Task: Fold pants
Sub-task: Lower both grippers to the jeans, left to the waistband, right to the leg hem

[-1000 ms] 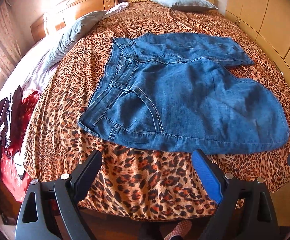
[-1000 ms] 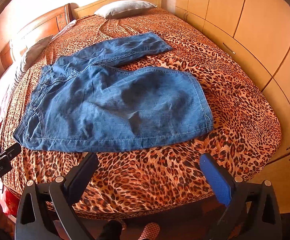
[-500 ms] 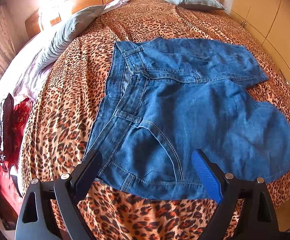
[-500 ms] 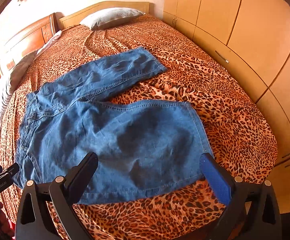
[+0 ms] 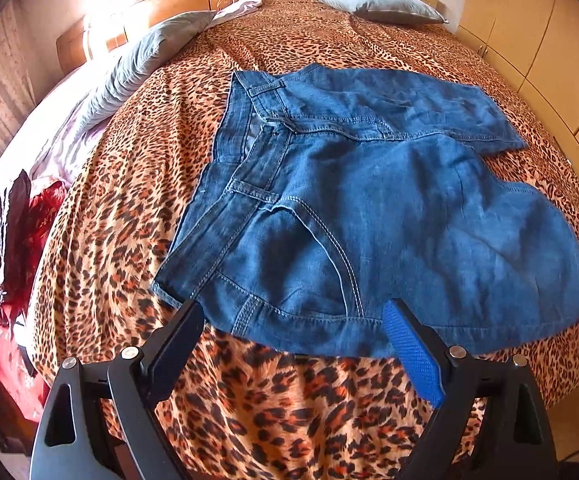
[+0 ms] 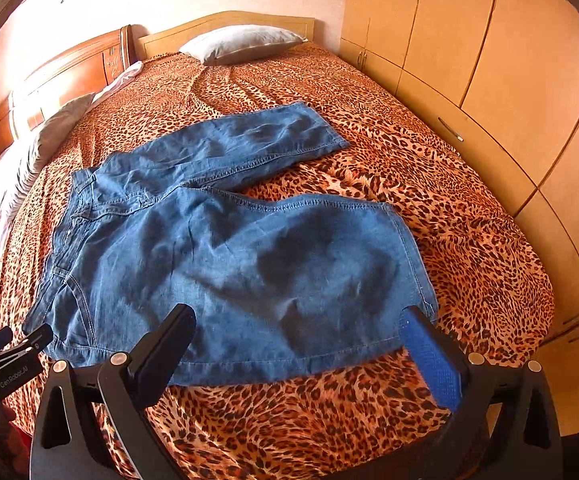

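Blue denim pants (image 5: pixel 369 208) lie flat on a leopard-print bedspread (image 5: pixel 273 400), waistband to the left, two legs spread to the right. My left gripper (image 5: pixel 293 324) is open and empty, its fingertips at the near hem by the waist pocket. In the right wrist view the pants (image 6: pixel 229 256) lie ahead, and my right gripper (image 6: pixel 297 328) is open and empty over the near leg's lower edge, close to the leg cuff. The left gripper (image 6: pixel 5 356) shows at that view's left edge.
Grey pillows (image 5: pixel 373 2) (image 5: pixel 141 60) lie at the head and left of the bed. Wooden headboards (image 6: pixel 89 68) stand behind. A wardrobe (image 6: pixel 509 92) runs along the right side. Red and dark clothes (image 5: pixel 13 240) hang at the left.
Both grippers have moved forward toward the pants' near edge over the last second, staying open. The pants have not moved.
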Action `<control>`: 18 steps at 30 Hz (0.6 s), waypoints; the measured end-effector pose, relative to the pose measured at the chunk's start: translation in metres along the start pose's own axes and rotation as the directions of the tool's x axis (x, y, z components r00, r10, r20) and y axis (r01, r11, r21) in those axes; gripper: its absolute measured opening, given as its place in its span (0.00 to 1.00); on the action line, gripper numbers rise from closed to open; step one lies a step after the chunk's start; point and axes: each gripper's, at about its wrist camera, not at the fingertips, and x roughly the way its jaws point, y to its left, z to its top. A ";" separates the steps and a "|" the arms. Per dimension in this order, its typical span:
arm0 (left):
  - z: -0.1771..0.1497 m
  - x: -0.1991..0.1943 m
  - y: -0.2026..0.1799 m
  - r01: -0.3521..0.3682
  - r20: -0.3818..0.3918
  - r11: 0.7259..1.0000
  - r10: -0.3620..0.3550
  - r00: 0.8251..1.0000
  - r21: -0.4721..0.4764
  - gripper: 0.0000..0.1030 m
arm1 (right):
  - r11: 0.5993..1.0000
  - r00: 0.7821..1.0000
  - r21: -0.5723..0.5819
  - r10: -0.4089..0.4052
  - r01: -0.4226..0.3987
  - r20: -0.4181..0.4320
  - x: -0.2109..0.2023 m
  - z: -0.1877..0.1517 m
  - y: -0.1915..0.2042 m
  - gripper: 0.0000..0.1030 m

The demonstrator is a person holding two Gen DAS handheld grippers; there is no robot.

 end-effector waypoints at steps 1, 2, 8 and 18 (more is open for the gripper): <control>-0.001 -0.001 -0.002 0.001 -0.003 1.000 -0.001 1.000 0.002 0.89 | 1.000 1.000 0.005 0.000 0.000 -0.005 0.000 -0.002 -0.002 0.99; -0.001 -0.002 -0.004 0.002 -0.005 1.000 -0.002 1.000 0.005 0.89 | 1.000 1.000 0.012 -0.004 0.004 -0.009 0.001 -0.004 -0.004 0.99; 0.000 -0.009 -0.009 0.013 0.003 1.000 -0.013 1.000 0.024 0.89 | 0.999 0.999 0.038 -0.013 0.015 -0.045 0.005 -0.010 -0.015 0.99; 0.013 0.010 -0.001 0.032 -0.024 0.999 -0.031 0.999 0.036 0.89 | 0.999 0.998 0.017 -0.026 0.027 -0.057 0.013 0.001 0.000 0.99</control>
